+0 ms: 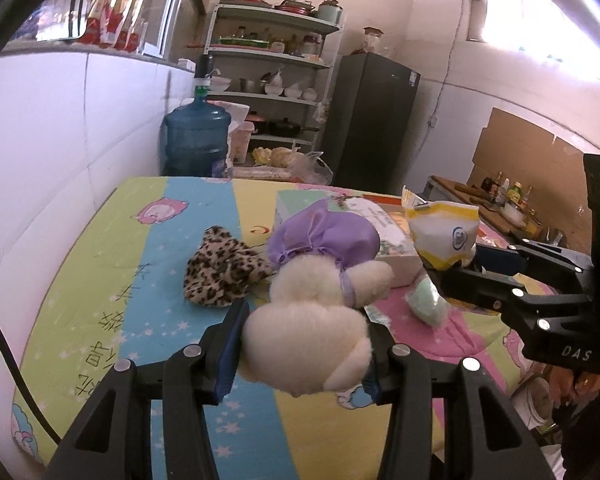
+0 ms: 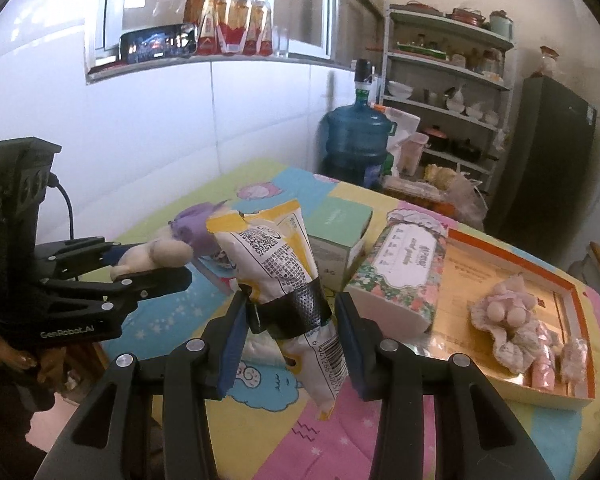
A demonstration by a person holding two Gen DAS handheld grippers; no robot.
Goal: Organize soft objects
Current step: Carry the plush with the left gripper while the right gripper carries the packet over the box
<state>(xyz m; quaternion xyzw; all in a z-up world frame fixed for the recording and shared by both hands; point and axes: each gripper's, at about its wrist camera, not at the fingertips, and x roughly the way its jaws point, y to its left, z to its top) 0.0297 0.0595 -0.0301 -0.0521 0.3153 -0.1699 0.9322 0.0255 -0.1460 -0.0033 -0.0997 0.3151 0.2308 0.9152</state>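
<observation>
- Left gripper [image 1: 300,354], marked "GenRobot.AI": fingers clamped on cream plush toy [image 1: 312,312], held above the tabletop [image 1: 160,280].
- Right gripper [image 2: 290,344], marked "DAS": fingers around barcoded snack bag [image 2: 284,276]; contact unclear.

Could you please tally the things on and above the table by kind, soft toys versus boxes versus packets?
Soft toys: 3 (cream plush, leopard plush, pink doll)
Boxes: 3 (green box, floral box, orange tray box)
Packets: 2 (yellow bag, green packet)
Total: 8
</observation>
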